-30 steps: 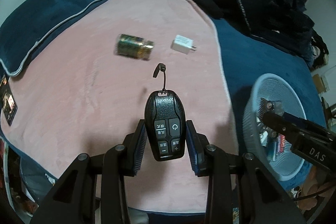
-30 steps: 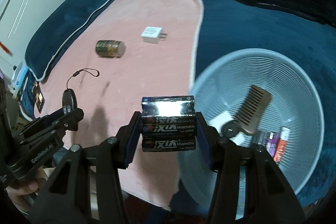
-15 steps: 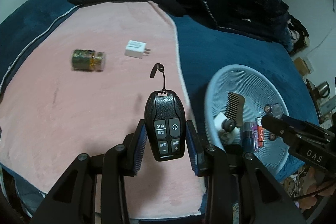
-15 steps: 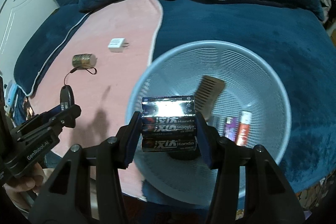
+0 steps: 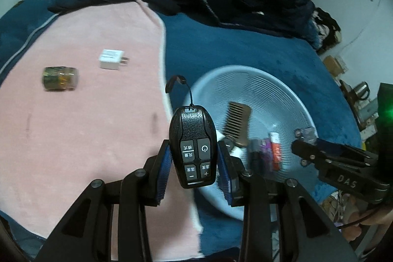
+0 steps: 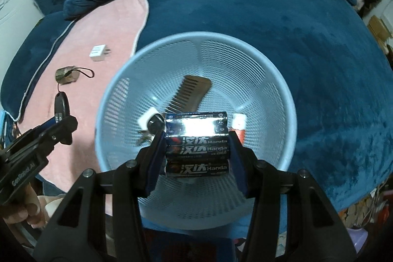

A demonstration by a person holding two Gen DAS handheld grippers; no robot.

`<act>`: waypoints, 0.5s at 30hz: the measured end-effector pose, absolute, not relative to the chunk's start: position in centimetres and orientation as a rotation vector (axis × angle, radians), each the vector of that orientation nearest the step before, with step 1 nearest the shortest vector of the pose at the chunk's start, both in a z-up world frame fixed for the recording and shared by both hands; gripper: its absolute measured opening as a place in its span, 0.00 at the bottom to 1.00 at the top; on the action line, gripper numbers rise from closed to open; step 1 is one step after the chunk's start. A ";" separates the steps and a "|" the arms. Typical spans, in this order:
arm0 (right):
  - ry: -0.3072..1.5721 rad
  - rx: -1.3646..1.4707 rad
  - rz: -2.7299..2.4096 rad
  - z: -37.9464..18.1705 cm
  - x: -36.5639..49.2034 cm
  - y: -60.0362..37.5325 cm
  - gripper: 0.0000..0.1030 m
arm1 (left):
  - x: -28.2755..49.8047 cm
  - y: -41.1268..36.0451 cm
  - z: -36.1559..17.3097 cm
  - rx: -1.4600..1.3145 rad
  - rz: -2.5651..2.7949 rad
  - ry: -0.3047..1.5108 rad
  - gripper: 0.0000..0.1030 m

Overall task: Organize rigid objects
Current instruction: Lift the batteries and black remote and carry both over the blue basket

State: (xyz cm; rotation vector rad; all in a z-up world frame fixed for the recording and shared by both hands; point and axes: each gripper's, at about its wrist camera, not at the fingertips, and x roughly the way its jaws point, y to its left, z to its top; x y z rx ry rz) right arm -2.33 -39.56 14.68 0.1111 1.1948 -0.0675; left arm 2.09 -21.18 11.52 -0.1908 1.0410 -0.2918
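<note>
— What's the right gripper [image 6: 196,151] carrying?

— A battery pack [image 6: 197,146], clamped by its ends, long axis crosswise between the fingers, above the blue basket [image 6: 282,90] on the bed.

— And the left gripper [image 5: 193,163]?

— Closed on a black remote [image 5: 193,146], lengthwise, lanyard end pointing away, over the edge of the pink blanket [image 5: 86,127] beside the basket's rim. A comb [image 6: 191,95] lies inside.
</note>
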 end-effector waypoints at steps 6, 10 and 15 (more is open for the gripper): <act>1.211 0.112 -0.113 14.2 -2.8 -41.5 0.49 | 1.9 -25.2 10.7 -0.140 -0.374 1.055 0.36; 1.221 0.116 -0.135 13.8 -2.9 -42.5 0.49 | 2.1 -26.9 10.3 -0.096 -0.407 1.063 0.36; 1.239 0.144 -0.146 13.1 -2.8 -43.3 0.49 | 2.2 -27.6 9.7 -0.070 -0.411 1.077 0.36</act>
